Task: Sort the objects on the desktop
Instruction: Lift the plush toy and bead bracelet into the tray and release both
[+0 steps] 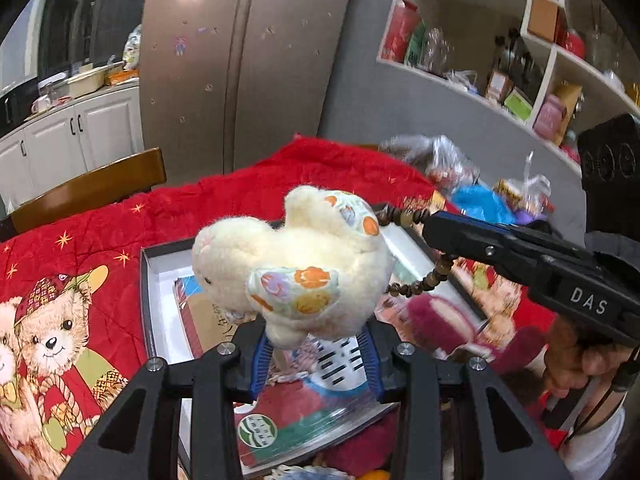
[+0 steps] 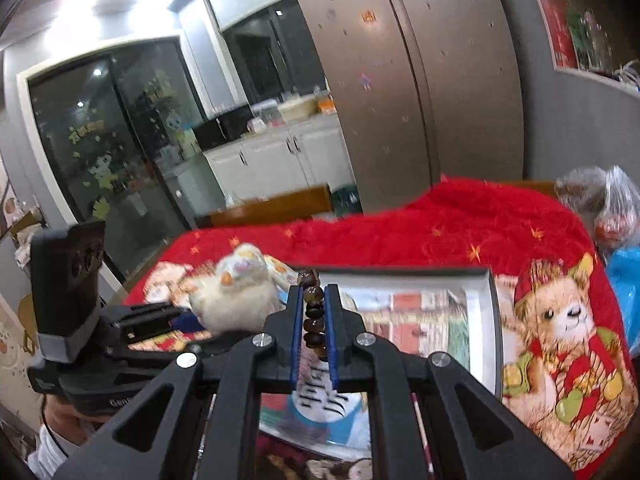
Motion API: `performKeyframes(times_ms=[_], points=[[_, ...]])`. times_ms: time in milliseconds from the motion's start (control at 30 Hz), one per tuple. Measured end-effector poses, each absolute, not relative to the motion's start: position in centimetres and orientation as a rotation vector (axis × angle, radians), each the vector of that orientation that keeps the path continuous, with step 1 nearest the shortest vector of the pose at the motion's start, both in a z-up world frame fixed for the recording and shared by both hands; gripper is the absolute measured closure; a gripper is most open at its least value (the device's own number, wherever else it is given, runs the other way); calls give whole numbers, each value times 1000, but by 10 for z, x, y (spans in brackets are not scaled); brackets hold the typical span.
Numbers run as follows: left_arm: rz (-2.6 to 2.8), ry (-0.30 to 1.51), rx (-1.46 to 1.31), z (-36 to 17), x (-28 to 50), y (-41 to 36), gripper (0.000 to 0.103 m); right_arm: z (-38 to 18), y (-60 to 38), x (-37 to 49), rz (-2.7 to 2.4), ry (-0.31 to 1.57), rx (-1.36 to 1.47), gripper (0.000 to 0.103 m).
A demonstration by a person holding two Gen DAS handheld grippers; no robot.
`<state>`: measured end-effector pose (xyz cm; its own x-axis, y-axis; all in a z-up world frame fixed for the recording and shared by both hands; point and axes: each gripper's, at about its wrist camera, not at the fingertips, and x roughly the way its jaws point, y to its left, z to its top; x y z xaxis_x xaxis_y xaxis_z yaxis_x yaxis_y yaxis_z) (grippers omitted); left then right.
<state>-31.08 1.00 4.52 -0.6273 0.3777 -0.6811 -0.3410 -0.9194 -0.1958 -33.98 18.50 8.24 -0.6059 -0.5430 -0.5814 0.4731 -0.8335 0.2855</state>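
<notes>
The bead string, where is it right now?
The bead string is pinched in the right gripper, held above the open box on the red blanket. In the left wrist view it hangs just right of the plush toy.

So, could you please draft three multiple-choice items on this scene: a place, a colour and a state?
1. Where is the open box?
A. on the red blanket
B. on a shelf
C. on the chair

2. What colour are the beads?
A. white
B. brown
C. blue

3. What is the left tool doing?
A. standing empty
B. holding the plush toy
C. holding a book

Answers:
1 A: the red blanket surrounds the box.
2 B: the strand in the right tool is brown.
3 B: the toy's base sits between its pads.
</notes>
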Motion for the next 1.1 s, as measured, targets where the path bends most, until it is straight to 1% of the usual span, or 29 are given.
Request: performKeyframes(times_ms=[100, 200, 467, 567, 667, 833, 1033, 1100], points=[[2519, -73, -1098, 38, -316, 10, 64, 69, 186, -351, -2367, -169, 955, 92], [2516, -52, -1118, 33, -318, 13, 64, 61, 185, -355, -2372, -141, 981, 92], [2495, -37, -1150, 24, -322, 19, 64, 42, 182, -367, -2324, -139, 1105, 92], [2486, -30, -1158, 22, -323, 20, 64, 34, 180, -371, -2353, -98, 1134, 92], [2477, -31, -1168, 19, -325, 20, 64, 24, 178, -377, -2338, -109, 1173, 92], [2469, -43, -1186, 14, -328, 18, 64, 25, 175, -377, -2400, -54, 1163, 92], [2474, -45, -1202, 12, -329, 16, 64, 24, 178, -381, -2406, -67, 1183, 92], [2492, -41, -1222, 11, -331, 15, 62, 24, 176, -381, -2408, -64, 1183, 92]])
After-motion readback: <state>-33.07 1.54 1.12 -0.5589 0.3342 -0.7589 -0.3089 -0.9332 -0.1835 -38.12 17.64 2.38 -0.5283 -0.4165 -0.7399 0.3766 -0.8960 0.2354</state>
